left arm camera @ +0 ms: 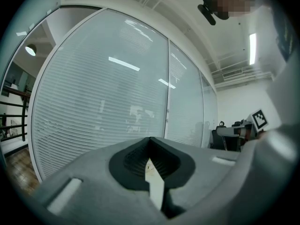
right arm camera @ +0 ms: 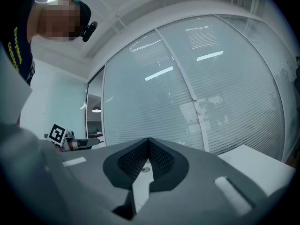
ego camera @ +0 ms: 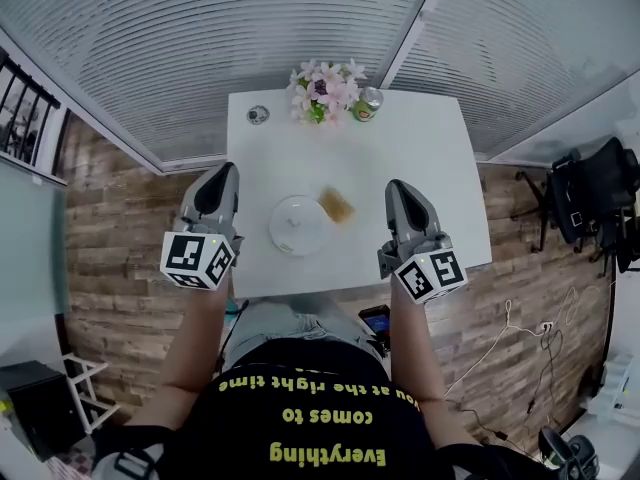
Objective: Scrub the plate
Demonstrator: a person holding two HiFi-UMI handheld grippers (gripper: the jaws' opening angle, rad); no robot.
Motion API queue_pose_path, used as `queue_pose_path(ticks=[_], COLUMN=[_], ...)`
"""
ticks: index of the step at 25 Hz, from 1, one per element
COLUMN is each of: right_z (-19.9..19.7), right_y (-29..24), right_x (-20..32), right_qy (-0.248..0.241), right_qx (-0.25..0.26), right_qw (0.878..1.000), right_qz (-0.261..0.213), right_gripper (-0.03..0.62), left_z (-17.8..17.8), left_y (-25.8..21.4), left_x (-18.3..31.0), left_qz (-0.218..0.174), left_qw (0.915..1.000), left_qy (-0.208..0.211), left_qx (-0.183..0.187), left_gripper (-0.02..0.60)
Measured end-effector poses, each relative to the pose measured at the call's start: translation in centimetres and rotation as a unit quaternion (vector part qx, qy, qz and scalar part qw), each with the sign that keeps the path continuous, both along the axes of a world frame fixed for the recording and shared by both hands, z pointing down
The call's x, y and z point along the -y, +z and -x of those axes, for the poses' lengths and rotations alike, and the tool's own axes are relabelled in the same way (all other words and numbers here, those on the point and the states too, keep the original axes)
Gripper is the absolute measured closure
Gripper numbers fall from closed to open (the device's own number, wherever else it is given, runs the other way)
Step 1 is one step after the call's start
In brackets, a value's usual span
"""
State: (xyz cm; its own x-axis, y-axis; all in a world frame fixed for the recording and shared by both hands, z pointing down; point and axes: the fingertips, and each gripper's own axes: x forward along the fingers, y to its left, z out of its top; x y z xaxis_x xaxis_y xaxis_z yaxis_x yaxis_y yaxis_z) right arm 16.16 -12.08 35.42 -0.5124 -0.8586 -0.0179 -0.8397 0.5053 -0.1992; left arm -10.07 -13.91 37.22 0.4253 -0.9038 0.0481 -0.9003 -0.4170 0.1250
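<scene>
While both grippers are held level at the near end of the white surface (ego camera: 430, 178), the left gripper (ego camera: 223, 171) sits by its left edge, its jaws pressed together with nothing between them. To its right, the round white plate (ego camera: 297, 224) lies on the surface near the front edge, between the two grippers and apart from both. A brownish scrub pad (ego camera: 337, 205) lies just beside the plate's far right rim. Further right, the right gripper (ego camera: 397, 186) also has its jaws closed and empty. Along the far edge stand a small round object (ego camera: 258, 115), pink flowers (ego camera: 325, 90) and a green can (ego camera: 368, 104).
</scene>
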Motion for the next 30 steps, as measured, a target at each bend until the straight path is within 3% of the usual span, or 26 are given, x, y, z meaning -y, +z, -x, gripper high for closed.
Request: queue_pose_path(ticks=[13, 30], right_z=[0.8, -0.3], right_y=[1.1, 2.7], right_x=[0.9, 1.5], right_qy=[-0.02, 0.02], right_qx=[0.006, 0.01], right_qw=[1.0, 0.999], right_qz=[0.008, 0.034], right_gripper=[0.589, 0.589], left_z=[-0.1, -1.4], left_y=[1.4, 2.0], left_x=[0.0, 2.0], left_qz=[0.02, 0.041], left_qw=[0.9998, 0.9985], left_qy=[-0.005, 0.035], left_qx=[0.004, 0.009], left_gripper=[0.581, 0.581])
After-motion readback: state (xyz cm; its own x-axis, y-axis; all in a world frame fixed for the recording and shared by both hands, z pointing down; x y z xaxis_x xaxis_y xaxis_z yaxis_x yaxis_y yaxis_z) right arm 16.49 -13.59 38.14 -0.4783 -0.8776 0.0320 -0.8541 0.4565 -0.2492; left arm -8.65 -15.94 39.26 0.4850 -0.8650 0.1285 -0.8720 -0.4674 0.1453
